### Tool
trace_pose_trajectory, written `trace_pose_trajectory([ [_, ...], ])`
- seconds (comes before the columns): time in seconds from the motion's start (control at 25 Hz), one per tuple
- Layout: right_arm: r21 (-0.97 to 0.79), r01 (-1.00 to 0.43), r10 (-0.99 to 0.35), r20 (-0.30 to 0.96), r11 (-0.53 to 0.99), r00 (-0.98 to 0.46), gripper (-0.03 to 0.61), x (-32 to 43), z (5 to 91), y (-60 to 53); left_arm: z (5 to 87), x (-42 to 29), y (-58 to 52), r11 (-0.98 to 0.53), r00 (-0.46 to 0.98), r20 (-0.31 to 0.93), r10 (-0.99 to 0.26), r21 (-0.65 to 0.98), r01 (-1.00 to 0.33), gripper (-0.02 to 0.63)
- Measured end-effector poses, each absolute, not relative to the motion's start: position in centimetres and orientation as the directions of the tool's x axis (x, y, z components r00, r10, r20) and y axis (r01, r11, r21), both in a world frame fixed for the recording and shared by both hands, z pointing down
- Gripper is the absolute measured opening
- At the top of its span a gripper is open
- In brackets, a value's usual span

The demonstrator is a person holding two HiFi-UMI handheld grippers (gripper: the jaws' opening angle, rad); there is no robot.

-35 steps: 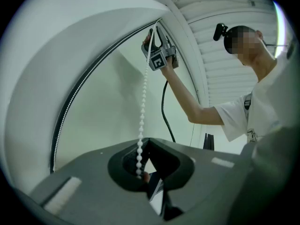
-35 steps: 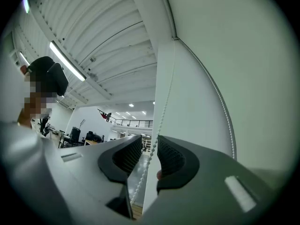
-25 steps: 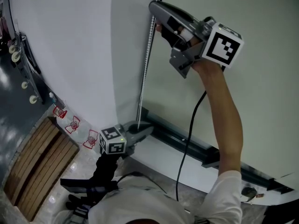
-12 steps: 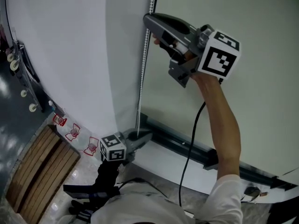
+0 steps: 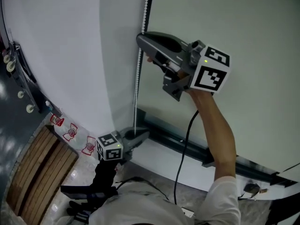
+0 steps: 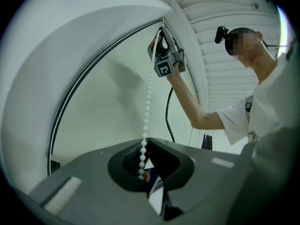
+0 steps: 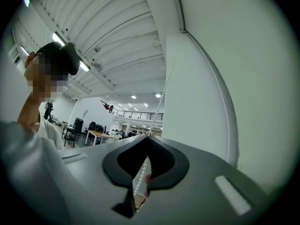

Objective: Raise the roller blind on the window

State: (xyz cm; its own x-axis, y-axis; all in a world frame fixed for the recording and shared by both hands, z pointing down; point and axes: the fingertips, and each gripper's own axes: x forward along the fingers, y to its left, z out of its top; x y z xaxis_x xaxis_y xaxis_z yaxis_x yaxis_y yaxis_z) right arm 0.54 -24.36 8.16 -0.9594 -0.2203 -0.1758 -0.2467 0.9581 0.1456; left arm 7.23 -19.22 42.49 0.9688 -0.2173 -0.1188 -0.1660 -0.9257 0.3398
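Note:
A white bead chain hangs straight down beside the pale roller blind. High up, my right gripper is shut on the chain. The right gripper view shows the beads pinched where its jaws meet. Down by the sill, my left gripper is shut on the same chain. Seen from the left gripper, the bead chain runs taut from the right gripper down into the closed left jaws.
A dark window rail runs along the foot of the blind. A white wall stands left of the chain. A black cable hangs from the right gripper. A wooden slatted bench lies at the lower left.
My right gripper has come down and a little to the left along the chain line. The left gripper stays by the sill.

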Motion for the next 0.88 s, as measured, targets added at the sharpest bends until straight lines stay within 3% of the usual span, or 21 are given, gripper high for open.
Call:
trace_pose_trajectory([
  [0.88,0.104,-0.234,-0.235,-0.004,0.967,-0.972,0.005,0.0,18.7,-23.6,42.5,7.5,-19.1,-0.927,0.97,-0.121,-0.209,0.342,-0.157,-0.002],
])
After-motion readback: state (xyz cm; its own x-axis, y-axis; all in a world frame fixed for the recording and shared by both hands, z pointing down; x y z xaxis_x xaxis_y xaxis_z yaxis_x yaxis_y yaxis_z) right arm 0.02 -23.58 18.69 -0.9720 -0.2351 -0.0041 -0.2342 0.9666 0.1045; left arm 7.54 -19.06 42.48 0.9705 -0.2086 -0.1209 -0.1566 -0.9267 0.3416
